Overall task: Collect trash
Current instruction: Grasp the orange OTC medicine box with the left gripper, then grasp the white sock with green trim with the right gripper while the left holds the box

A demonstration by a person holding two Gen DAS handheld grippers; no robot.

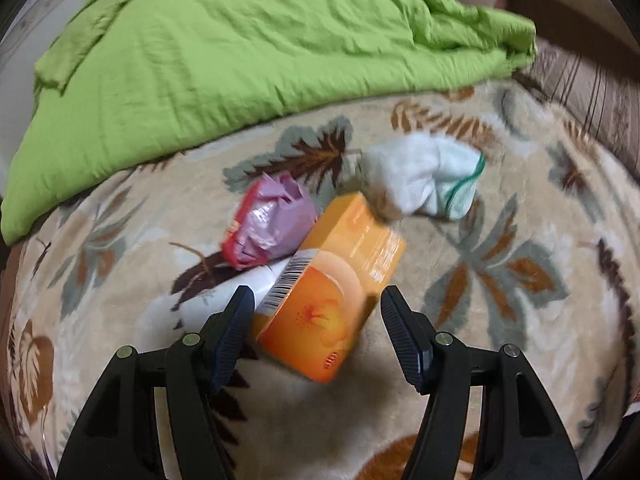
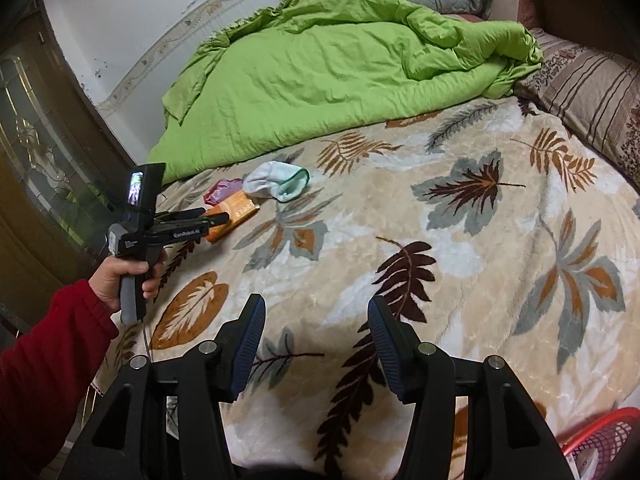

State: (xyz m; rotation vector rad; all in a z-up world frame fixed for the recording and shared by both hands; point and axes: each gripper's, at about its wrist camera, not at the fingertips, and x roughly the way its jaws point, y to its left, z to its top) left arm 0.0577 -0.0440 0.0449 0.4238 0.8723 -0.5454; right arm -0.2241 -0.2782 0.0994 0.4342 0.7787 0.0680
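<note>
Left hand-held gripper (image 1: 318, 300) about half open, nothing gripped; orange box (image 1: 334, 292) sits between pads but looks untouched. Box on bed blanket (image 1: 500, 340), near end at jaws. Cardboard, probably light and stiff-ish, crushes if squeezed hard, so grab across narrow sides. Pink crumpled wrapper (image 1: 266, 224) touching box's far-left side: soft, slippery, pinch a fold. White sock (image 1: 424, 180) just past it, maybe not trash. Right hand-held gripper (image 2: 316, 320) half open, empty, over bare blanket. Red basket (image 2: 600, 436) at bed's edge. Green duvet (image 1: 240, 48) furthest back.
</note>
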